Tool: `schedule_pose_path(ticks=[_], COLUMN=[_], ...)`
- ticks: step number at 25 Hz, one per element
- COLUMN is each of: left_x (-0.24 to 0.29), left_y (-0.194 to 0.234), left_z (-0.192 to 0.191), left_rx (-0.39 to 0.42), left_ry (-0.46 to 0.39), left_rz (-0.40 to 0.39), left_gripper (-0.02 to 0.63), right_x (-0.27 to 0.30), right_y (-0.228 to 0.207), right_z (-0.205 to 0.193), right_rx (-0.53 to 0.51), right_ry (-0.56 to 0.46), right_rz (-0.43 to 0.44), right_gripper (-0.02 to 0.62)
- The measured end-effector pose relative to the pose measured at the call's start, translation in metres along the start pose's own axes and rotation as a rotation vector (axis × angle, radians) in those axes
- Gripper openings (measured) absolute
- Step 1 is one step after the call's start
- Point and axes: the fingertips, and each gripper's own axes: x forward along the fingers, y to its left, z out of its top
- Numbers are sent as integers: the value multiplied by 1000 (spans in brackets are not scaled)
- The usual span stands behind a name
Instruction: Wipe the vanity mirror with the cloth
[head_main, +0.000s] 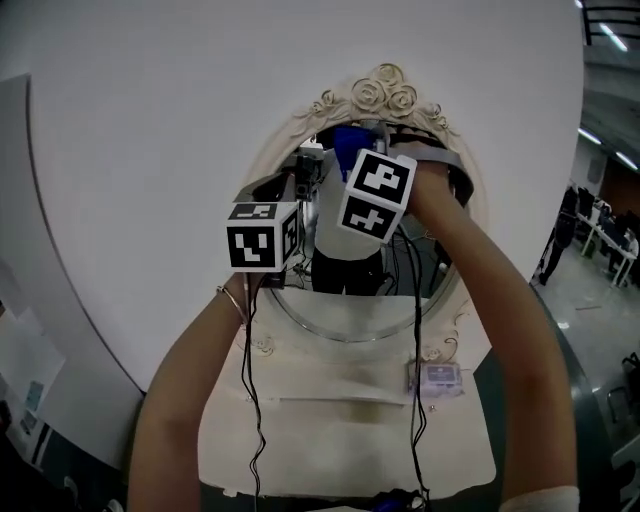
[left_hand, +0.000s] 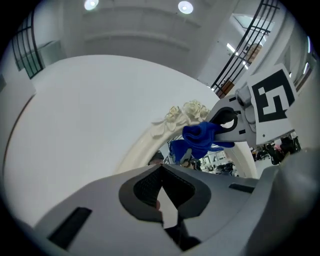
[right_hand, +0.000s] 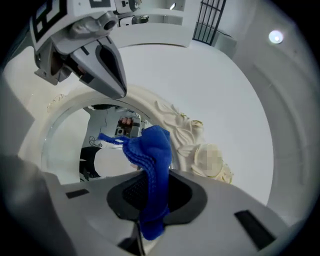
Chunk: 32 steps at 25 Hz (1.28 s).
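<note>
The left gripper (left_hand: 161, 167) has its grey jaws closed together with nothing between them, and it is raised near the upper left of the oval vanity mirror (head_main: 345, 312) in its cream carved frame. Just to its right, the right gripper (right_hand: 152, 172) has its jaws clamped on a blue knitted cloth (right_hand: 152, 150). The cloth bunches up past the jaw tips near the top of the glass, beside the frame's carved roses (head_main: 380, 92).
</note>
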Motion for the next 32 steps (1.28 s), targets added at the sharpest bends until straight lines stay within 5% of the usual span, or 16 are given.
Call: schedule_pose_path(ticks=[11, 32], left_x=[10, -5], left_y=[-12, -27], left_z=[9, -135], left_rx=[-16, -143], left_ry=[5, 205], left_rz=[-29, -15], left_gripper=[5, 5], right_x=[15, 11], right_y=[-5, 134], right_z=[1, -4], right_rx=[-14, 15], right_ry=[22, -31], right_rz=[-9, 229], right_gripper=[63, 63])
